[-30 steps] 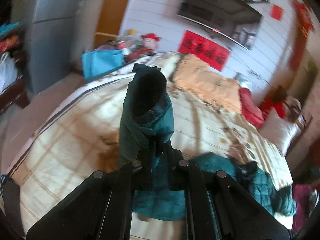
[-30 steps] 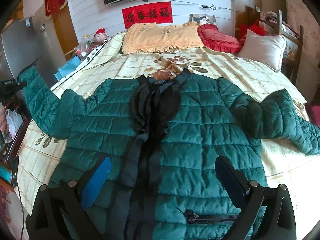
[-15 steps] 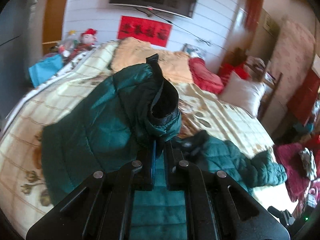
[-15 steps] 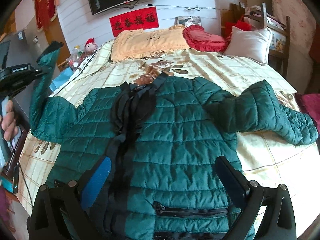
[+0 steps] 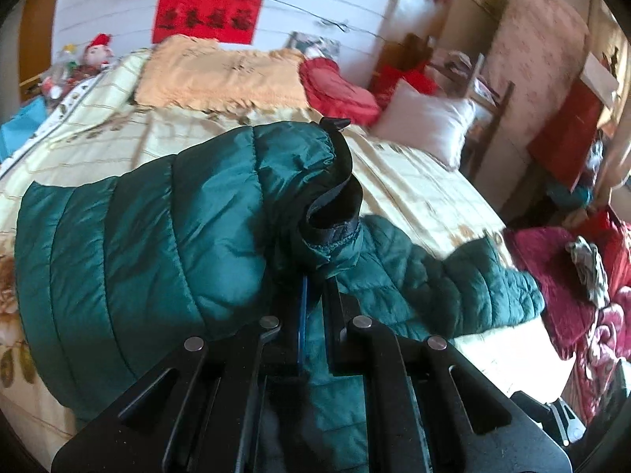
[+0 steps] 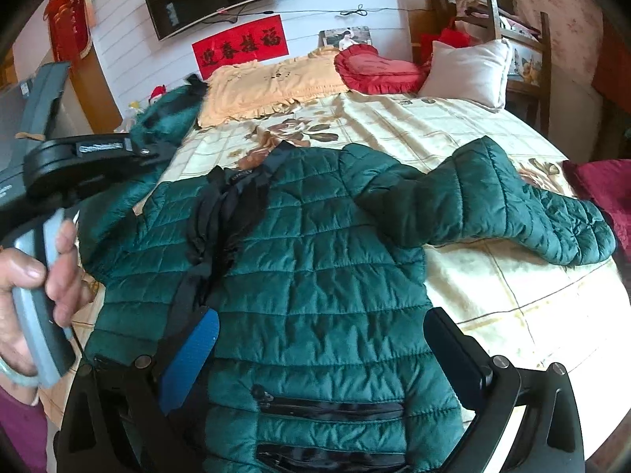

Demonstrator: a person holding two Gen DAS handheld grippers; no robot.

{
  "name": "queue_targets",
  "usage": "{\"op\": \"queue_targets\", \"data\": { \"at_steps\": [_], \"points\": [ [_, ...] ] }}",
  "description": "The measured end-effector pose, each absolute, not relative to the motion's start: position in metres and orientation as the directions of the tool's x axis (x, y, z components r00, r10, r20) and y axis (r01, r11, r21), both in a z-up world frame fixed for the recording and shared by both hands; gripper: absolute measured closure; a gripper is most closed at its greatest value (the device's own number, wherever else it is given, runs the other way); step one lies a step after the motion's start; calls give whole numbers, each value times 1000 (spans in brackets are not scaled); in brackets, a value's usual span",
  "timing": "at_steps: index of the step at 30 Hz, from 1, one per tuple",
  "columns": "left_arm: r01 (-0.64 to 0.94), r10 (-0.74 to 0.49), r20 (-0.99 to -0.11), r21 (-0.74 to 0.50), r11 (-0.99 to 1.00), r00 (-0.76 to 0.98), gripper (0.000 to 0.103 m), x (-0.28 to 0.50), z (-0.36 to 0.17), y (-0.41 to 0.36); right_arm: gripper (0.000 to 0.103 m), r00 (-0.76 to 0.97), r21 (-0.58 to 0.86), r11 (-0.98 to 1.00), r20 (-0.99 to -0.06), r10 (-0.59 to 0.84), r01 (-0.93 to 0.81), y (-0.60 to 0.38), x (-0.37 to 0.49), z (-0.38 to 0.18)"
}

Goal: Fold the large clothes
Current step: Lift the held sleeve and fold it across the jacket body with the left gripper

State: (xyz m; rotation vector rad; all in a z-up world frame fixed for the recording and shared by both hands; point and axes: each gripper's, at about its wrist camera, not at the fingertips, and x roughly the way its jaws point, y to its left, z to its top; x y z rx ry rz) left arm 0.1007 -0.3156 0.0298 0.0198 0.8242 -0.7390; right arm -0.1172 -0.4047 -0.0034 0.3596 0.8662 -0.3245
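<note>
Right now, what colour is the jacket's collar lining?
Black, against the green jacket; collar shows best in the right wrist view.

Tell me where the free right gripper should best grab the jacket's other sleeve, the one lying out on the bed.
Probably at the cuff end of the right sleeve, coming from above, one finger on each side across its width. That sleeve lies flat on the bedspread, angled away from the jacket, its end free. The right gripper is open; the left gripper holds the other sleeve.

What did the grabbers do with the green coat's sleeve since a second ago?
The left gripper, shut on the sleeve cuff, swung that sleeve up and inward toward the jacket body. The right gripper stayed open above the hem; the other sleeve stayed flat.
</note>
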Motion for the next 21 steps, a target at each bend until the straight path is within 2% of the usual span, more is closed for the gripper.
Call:
{"op": "queue_targets", "data": {
  "at_steps": [12,17,21],
  "points": [
    [627,-572,-743,-269,731,348,97,96,-29,-373,0,584,181,877,-801,-130,444,-423,-128,-15],
    [623,-601,-731,-314,716,322,97,98,-37,-368,0,578,210,874,-810,-96,439,-425,-127,-21],
    [644,-588,-735,-274,714,339,96,96,-34,-365,0,576,230,867,-814,-78,443,-425,-125,-26]
  ]
}}
